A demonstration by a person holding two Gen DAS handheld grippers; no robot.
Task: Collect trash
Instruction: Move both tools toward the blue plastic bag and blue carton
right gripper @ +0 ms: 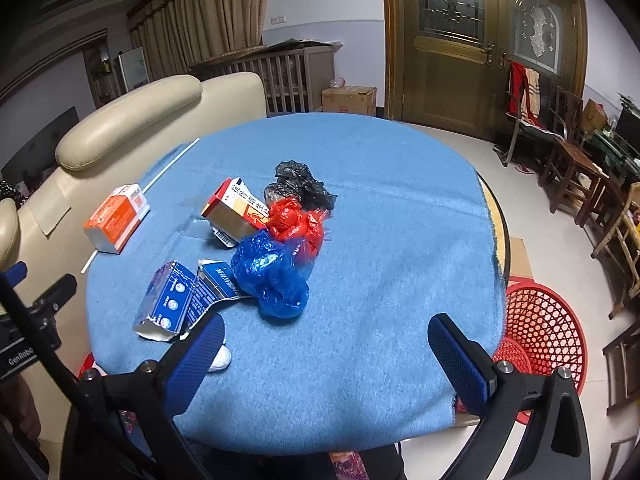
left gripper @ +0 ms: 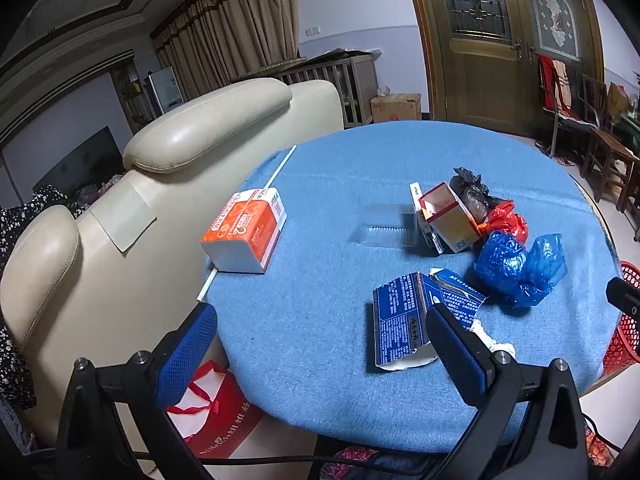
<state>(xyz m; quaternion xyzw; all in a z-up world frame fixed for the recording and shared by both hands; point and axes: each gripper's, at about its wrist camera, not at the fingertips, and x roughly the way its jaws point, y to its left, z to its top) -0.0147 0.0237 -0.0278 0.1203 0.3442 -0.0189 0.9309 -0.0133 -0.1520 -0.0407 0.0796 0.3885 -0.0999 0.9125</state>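
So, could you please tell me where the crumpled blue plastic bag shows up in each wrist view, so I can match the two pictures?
Left wrist view: the blue plastic bag lies right of centre on the table, beyond the right fingertip.
Right wrist view: the same bag lies left of centre, ahead of the left fingertip.
Shared landmark: the red plastic bag touches its far side in both views.

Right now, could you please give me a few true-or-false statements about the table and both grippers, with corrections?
1. Both the left gripper and the right gripper hold nothing, jaws apart. True.
2. The blue plastic bag is already in the red basket. False: it lies on the blue tablecloth.
3. The red basket stands on the floor beside the table. True.
4. The torn blue carton stands upright. False: it lies flat.
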